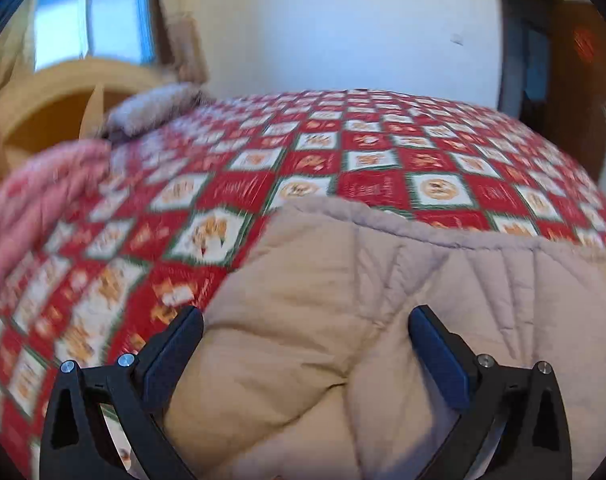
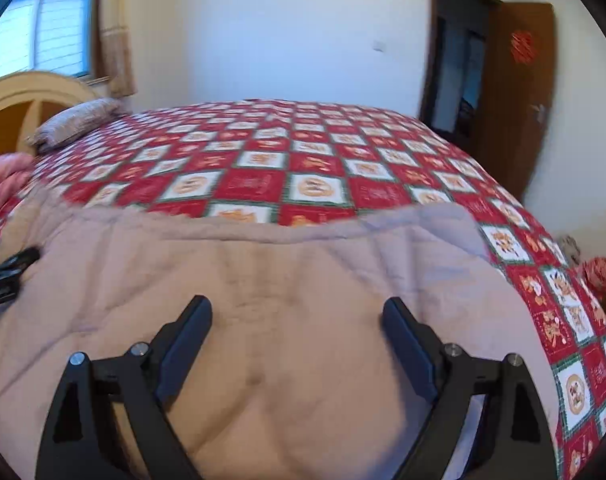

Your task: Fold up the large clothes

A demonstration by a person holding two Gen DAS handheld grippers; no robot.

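Fingers [image 1: 179, 344] [image 2: 407, 332] spread, both grippers | beige padded garment [image 2: 263, 280] lies crosswise on bedspread [image 2: 263, 152]

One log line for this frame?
left gripper: open | right gripper: open | beige quilted garment: flat on checked bedspread, ungrasped

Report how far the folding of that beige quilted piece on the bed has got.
Done: the beige quilted piece lies spread on the red checked bedspread, its far edge straight; whether it is already doubled over I cannot tell. In hand: nothing is gripped; the left gripper and right gripper are both open over the fabric. Left: grasp an edge and fold it.
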